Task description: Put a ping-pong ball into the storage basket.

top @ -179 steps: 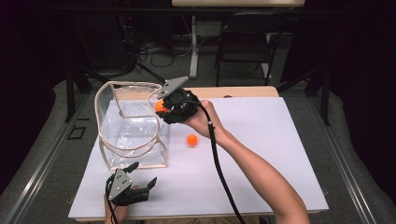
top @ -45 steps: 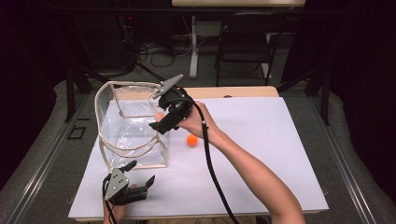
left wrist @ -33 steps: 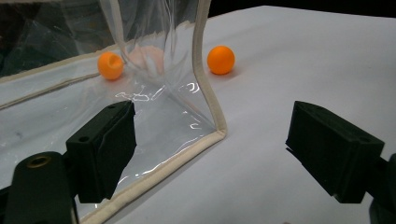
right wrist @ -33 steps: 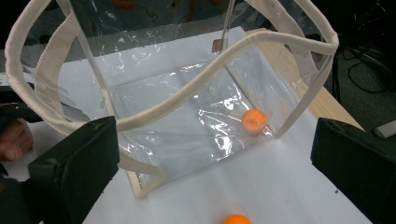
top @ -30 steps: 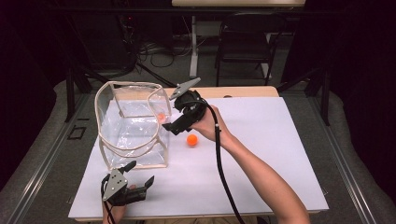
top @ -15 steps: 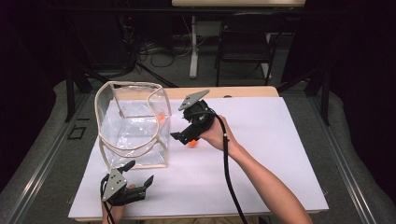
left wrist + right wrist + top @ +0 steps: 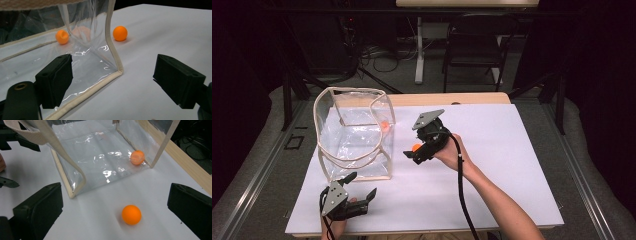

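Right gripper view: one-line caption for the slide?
Open right gripper poised over an orange ball on the white table, beside a clear bag holding another.

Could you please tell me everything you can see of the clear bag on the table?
The clear bag is a soft, boxy tote of see-through, crinkled plastic with beige fabric trim and handles. It stands upright and open-topped on the white table, at its left side. One orange ball lies inside at a bottom corner; nothing grips the bag.

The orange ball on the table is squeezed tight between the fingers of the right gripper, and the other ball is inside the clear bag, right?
Not squeezed. In the right gripper view the right gripper is open, its fingers standing wide apart on either side of the orange ball on the table without touching it. The other ball is inside the clear bag, as you said.
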A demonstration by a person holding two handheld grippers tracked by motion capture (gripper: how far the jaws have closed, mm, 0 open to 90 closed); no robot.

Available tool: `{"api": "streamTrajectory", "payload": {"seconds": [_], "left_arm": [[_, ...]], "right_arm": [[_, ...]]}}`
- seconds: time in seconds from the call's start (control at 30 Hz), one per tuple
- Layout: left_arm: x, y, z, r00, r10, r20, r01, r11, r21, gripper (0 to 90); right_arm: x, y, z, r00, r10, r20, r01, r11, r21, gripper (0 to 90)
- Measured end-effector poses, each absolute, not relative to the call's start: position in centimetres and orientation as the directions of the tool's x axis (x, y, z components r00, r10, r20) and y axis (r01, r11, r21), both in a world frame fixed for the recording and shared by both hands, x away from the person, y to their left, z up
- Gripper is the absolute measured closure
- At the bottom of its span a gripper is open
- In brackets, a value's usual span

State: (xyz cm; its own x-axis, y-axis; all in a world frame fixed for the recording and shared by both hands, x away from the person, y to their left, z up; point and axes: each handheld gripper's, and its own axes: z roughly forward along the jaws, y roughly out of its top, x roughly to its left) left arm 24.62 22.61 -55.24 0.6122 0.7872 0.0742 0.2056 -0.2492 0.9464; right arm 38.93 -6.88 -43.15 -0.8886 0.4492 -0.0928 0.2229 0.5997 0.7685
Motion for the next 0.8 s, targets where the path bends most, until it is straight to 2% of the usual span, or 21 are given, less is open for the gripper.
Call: {"api": "streamTrajectory", "payload": {"seconds": [0.8], "left_arm": [[24.1,22.6,-55.0,0.612,0.787,0.084,0.200,-0.256,0.946,15.6]], "right_arm": [[38.1,-10.5,-47.8,-0.865,0.500,-0.026,0.297,0.554,0.778,0.0]]}}
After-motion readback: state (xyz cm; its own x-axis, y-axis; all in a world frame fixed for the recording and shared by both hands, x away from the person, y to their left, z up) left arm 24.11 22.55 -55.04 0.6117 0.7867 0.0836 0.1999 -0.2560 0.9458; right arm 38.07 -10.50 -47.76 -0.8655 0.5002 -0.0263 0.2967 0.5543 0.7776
